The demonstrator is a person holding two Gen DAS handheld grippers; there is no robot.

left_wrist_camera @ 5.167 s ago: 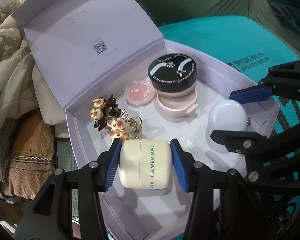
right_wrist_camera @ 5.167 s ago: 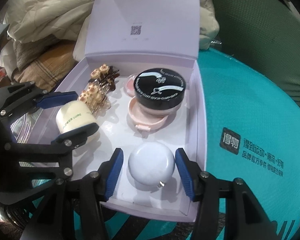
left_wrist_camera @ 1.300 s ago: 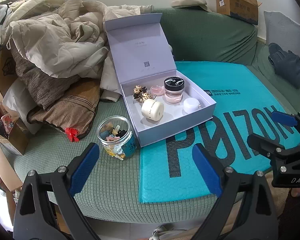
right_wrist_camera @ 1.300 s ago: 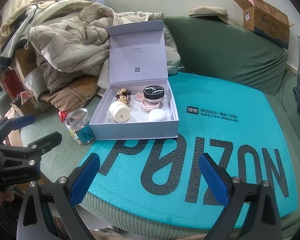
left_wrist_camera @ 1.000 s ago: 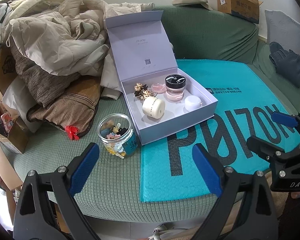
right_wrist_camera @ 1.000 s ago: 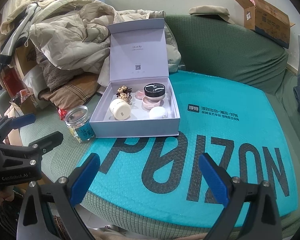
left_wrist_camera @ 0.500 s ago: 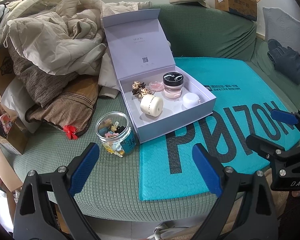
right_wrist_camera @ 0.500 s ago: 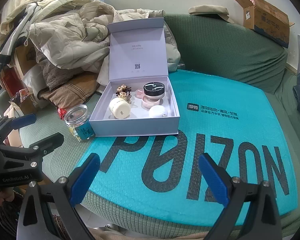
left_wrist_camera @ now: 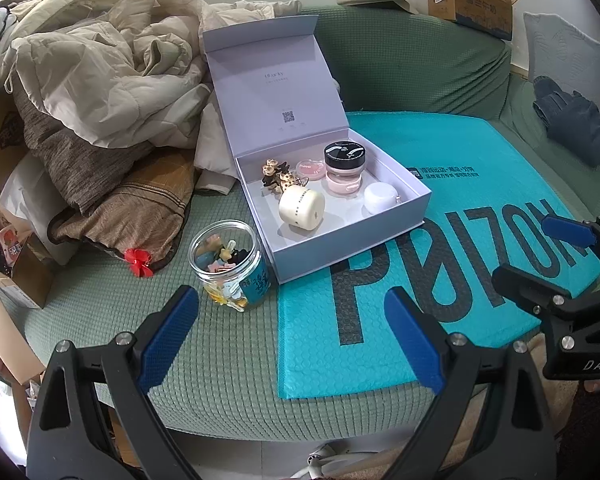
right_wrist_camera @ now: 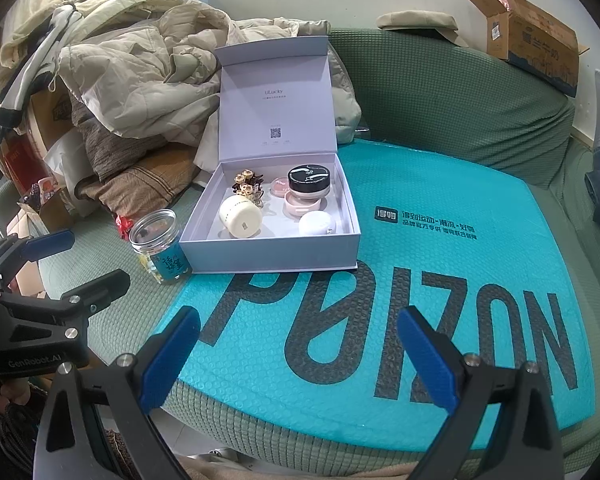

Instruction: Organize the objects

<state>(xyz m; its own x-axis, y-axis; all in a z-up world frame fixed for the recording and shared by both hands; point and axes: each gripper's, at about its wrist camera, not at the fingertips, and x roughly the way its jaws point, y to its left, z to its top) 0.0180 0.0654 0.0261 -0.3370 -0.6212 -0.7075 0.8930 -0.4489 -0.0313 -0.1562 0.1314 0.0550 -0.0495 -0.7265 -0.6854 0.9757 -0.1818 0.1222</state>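
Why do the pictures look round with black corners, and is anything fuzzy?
Both wrist views come through a fisheye lens, so the corners go black and straight edges bow. In the left wrist view the sofa back curves. In the right wrist view the box and glass jar look sharp, and the light is soft, with only faint shadows.

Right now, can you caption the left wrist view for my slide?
Open left hand-held gripper hovers before a lidded box of cosmetic jars, glass jar beside it.
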